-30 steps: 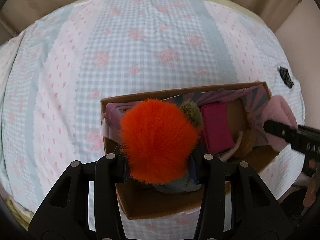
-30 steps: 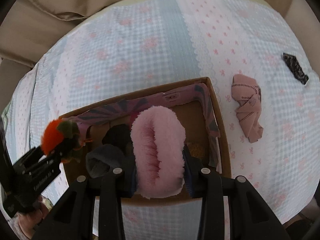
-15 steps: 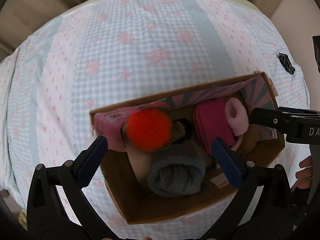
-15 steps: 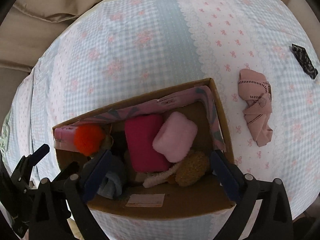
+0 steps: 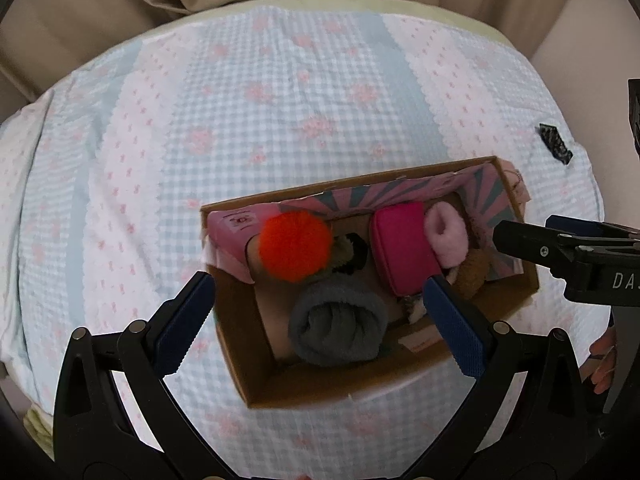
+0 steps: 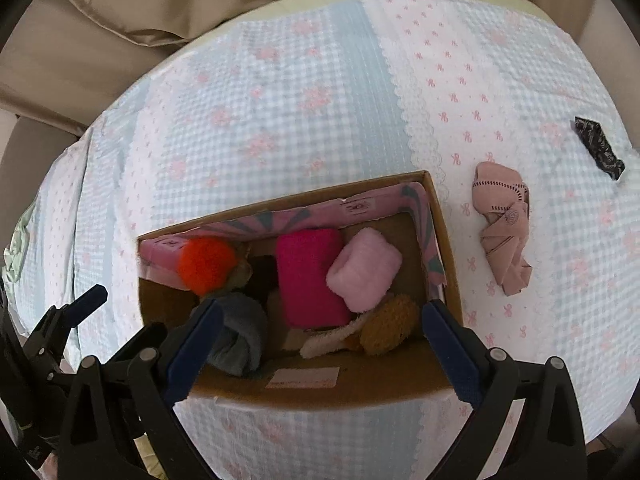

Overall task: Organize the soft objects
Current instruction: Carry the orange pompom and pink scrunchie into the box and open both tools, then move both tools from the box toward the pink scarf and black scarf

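A cardboard box [image 5: 340, 384] [image 6: 320, 394] lies on the checked bedspread. In it are an orange fluffy ball [image 5: 294, 248] [image 6: 206, 266], a grey rolled sock [image 5: 338, 330] [image 6: 240, 334], a magenta roll [image 5: 402, 246] [image 6: 310, 280], a pink fluffy roll [image 5: 446, 236] [image 6: 364, 268] and a brown fuzzy item [image 6: 386, 326]. My left gripper [image 5: 316, 322] is open and empty above the box. My right gripper [image 6: 320, 338] is open and empty above the box too.
A crumpled pink cloth [image 6: 504, 226] lies on the bedspread right of the box. A small black patterned item [image 6: 598, 146] [image 5: 554, 148] lies farther right. Beige bedding [image 6: 120, 20] borders the far side. The bed edge is close below the box.
Both grippers opened and pulled back. The orange ball and the pink fluffy roll left the fingers and now lie in the box.
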A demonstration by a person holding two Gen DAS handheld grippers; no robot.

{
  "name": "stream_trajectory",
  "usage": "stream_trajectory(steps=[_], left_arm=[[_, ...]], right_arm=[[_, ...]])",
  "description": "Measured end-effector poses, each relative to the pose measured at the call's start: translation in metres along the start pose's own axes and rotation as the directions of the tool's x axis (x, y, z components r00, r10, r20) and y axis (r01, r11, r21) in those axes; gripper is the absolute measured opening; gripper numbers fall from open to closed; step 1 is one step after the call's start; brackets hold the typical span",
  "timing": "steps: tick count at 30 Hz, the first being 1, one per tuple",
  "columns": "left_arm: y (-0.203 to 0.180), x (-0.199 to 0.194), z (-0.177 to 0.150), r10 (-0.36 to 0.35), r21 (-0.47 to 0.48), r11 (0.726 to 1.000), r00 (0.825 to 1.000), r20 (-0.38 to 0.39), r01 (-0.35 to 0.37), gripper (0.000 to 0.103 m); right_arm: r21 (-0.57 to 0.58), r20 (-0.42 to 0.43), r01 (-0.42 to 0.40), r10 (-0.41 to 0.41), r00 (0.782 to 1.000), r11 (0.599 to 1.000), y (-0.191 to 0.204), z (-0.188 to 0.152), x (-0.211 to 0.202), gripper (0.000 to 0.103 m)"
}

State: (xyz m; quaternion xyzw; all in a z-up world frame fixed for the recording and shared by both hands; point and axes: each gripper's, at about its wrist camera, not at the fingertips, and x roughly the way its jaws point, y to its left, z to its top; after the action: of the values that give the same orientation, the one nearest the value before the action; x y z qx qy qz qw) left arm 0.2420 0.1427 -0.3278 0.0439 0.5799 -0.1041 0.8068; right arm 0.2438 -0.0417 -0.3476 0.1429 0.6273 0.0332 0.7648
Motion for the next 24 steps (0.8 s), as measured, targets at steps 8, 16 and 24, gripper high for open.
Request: stream_trajectory(steps=[8, 16, 24], left_arm=[[-0.003, -0.049, -0.02, 0.043, -0.015, 0.999, 0.996, 0.079, -0.042, 0.103], [-0.018, -0.117, -0.036, 0.008, -0.044, 0.999, 0.982, 0.191, 0.001, 0.103], [-0.057, -0.162, -0.047, 0.023, -0.045, 0.999, 0.965, 0.262, -0.012, 0.103]], right_arm=[[-0.06, 0.087, 0.03, -0.024, 0.996, 0.998, 0.016, -0.028, -0.052, 0.099], [-0.105, 0.242, 0.067, -0.039, 0.97, 0.992, 0.016, -0.061, -0.128, 0.099], [-0.107, 0.399, 0.151, -0.097, 0.912, 0.983, -0.019, -0.091, -0.196, 0.099]])
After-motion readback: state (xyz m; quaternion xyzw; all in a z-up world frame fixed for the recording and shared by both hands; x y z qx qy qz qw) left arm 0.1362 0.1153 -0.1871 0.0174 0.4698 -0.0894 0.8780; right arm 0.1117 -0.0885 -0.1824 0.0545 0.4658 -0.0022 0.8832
